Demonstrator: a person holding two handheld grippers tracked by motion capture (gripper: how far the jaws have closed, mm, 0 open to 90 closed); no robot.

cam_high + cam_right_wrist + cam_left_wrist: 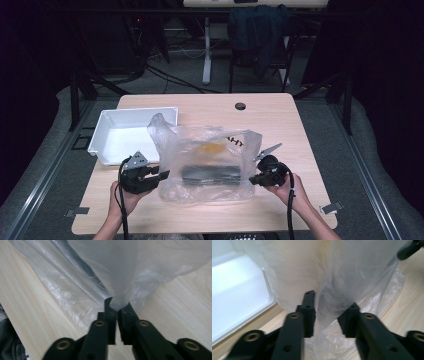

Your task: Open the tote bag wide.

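Bag held at its right edge, left edge not yet pinched

In the high view, a clear bag (207,162) is seen on the table (280,117), just beside a white tray (112,131), with a dark item (210,174) and a yellowish one (211,148) inside; the left gripper (162,175) and the right gripper (251,180) are set at its two sides. In the left gripper view, the jaws are seen apart with film between them, unpinched; if the bag were lifted now, that side would likely sag and the contents could slide out. In the right gripper view, the jaws are clamped on a thin gather of film; under a hard pull it could slip or tear.
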